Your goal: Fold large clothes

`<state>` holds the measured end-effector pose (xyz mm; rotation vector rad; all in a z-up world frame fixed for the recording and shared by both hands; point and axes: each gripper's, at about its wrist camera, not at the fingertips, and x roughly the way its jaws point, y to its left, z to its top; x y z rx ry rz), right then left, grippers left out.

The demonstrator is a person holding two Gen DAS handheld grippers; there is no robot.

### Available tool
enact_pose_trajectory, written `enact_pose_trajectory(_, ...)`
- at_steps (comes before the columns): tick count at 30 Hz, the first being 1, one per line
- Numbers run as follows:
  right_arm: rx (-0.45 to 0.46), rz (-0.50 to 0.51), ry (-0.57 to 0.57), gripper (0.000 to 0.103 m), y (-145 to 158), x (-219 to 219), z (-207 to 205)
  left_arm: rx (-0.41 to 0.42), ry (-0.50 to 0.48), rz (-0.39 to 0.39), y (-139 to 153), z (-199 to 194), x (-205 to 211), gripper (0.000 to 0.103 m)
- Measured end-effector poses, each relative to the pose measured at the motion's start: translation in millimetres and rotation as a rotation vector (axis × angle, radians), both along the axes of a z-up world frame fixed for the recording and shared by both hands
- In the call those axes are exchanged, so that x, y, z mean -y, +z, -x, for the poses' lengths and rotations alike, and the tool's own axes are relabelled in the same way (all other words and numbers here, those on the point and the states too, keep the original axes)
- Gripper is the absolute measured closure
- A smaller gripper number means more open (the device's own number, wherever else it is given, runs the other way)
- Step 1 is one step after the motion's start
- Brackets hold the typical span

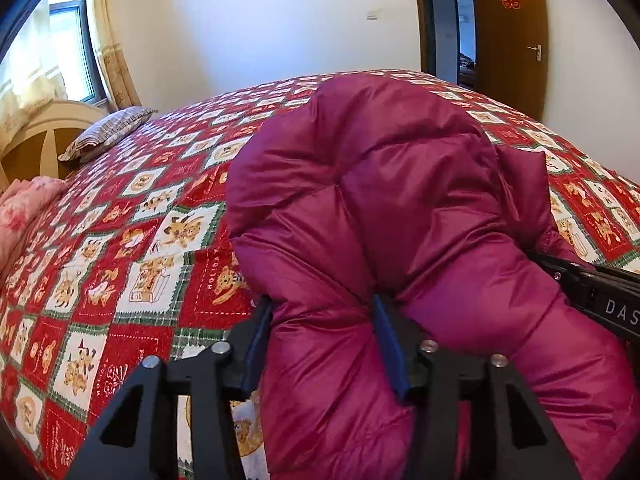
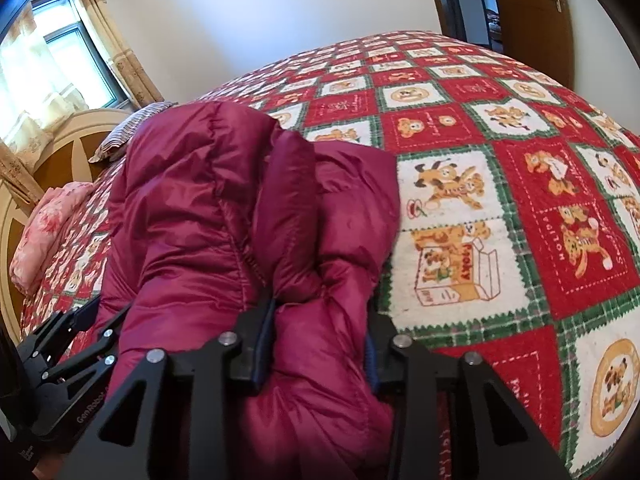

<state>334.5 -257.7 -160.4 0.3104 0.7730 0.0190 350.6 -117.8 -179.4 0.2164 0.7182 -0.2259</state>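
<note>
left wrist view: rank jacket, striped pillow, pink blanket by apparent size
1. Jacket, by far the largest, though it sits closest to the camera.
2-3. Striped pillow and pink blanket look alike; the blanket is cut off at the frame edge, so unranked.

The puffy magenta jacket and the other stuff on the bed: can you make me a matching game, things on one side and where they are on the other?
Things:
1. puffy magenta down jacket
2. striped grey pillow
3. pink floral blanket
4. brown wooden door

Places:
A. at the far wall, standing open
B. by the cream headboard, at the bed's far corner
C. pinched between the fingers of both the left gripper and right gripper
D. bunched at the bed's edge, nearer than the pillow

Pairs: 1-C, 2-B, 3-D, 4-A
</note>
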Motion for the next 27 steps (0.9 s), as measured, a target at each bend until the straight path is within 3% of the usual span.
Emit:
enact_pose_trajectory(6, 0.032, -0.013, 0.016, 0.079, 2.0, -1.0, 5.0, 0.057, 0.019, -0.055, 6.4, 10.0, 6.2, 0.077)
enact_pose_trajectory(12, 0.074, -0.037, 0.024, 0.084, 8.5, -0.5, 13.4, 0.075, 0.033, -0.060, 19.0, 20.5, 3.3, 0.086)
enact_pose_trajectory(27, 0.135, -0.060, 0.086, 0.086, 32.4, -23.3, 29.4, 0.127, 0.068, -0.047, 64.6, 57.0, -22.3, 0.091)
